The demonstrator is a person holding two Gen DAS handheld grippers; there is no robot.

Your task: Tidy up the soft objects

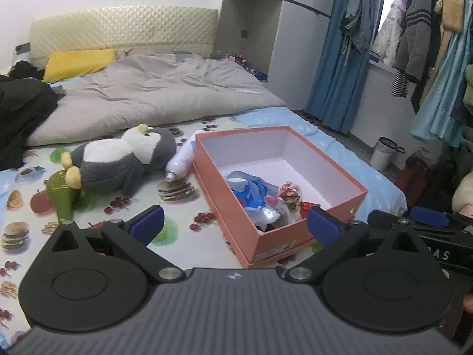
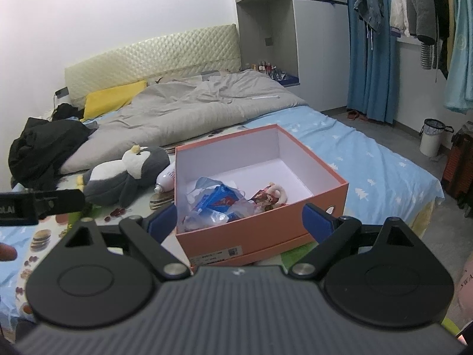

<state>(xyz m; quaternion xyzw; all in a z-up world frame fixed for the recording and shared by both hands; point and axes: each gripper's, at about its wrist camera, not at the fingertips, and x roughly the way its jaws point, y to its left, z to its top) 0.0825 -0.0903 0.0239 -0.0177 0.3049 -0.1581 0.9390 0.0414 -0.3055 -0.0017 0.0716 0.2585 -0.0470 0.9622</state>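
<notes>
Lay on its back on the food-print sheet [image 1: 183, 254]: penguin plush [image 1: 118, 159], head toward the box, left of and beyond the left gripper [image 1: 235, 222], well apart from its pads. Lay touching the plush's head, nozzle toward the camera: white spray bottle [image 1: 181, 159], squeezed against the box wall. Sat open just beside, on its own lid: orange box [image 1: 233, 216], near corner between the left gripper's spread jaws, holding crumpled plastic bags [image 1: 251, 190] and a small patterned soft toy [image 1: 291, 192] at the near end, far half bare. Hung released, jaws wide and gripping nothing, right in front of the box's near wall: right gripper [image 2: 239, 220]. Stretched beyond: grey duvet [image 1: 153, 88]. Dropped off on the right: bed edge, then open floor up to a white bin [image 2: 433, 137].
</notes>
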